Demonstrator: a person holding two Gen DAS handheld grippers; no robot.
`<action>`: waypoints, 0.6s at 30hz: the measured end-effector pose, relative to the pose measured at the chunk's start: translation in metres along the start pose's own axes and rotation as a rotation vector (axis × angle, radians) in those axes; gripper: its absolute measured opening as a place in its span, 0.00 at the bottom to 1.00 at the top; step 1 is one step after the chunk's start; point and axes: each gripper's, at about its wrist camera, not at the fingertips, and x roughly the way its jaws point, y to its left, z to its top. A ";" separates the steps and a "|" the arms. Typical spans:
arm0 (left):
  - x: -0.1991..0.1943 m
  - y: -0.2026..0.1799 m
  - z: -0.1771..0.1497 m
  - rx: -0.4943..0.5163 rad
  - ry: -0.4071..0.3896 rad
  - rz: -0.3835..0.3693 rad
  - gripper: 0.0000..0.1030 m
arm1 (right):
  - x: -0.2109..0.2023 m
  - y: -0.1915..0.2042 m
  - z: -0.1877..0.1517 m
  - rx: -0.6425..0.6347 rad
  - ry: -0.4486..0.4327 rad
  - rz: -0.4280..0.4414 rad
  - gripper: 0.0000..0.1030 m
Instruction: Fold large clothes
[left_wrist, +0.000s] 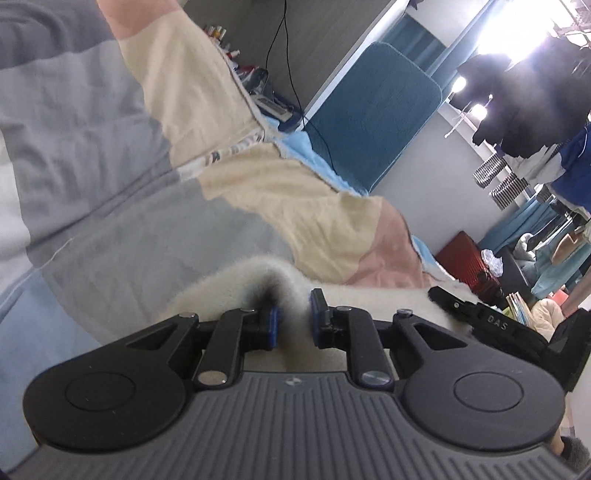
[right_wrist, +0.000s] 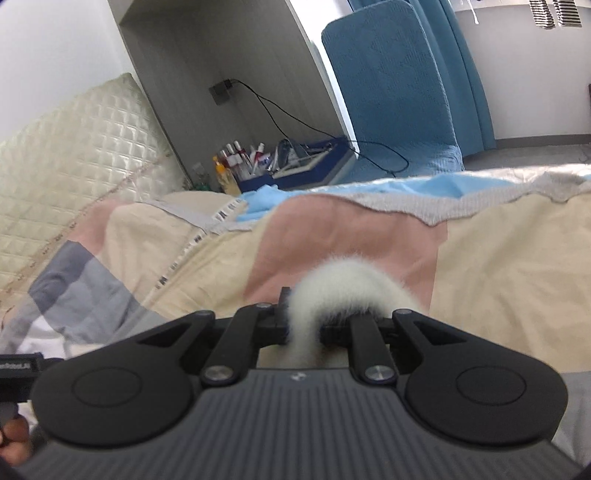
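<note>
Left gripper (left_wrist: 293, 319): jaws clenched on a fold of the white fleecy garment (left_wrist: 229, 286), which spreads toward 3 o'clock over the patchwork quilt (left_wrist: 110, 155). Right gripper (right_wrist: 304, 325): jaws clenched on another bunch of the garment (right_wrist: 340, 284), curling to 2 o'clock above the quilt (right_wrist: 498, 251).

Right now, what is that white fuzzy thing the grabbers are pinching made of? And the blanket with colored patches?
The white garment looks like soft fleece or faux fur: fine hairs stand up along its edge where the right gripper and left gripper pinch it. The patchwork bedcover looks like matte woven cotton, with flat colour blocks and small creases, though I can't be sure.
</note>
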 end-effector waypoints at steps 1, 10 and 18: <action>0.002 0.001 0.000 0.006 -0.002 -0.001 0.21 | 0.003 -0.001 -0.002 0.002 0.003 -0.003 0.15; -0.056 -0.045 -0.017 0.072 -0.063 -0.022 0.78 | -0.027 0.011 -0.008 0.015 -0.014 0.035 0.56; -0.141 -0.089 -0.046 0.151 -0.125 0.023 0.79 | -0.099 0.042 -0.024 -0.035 -0.011 0.070 0.60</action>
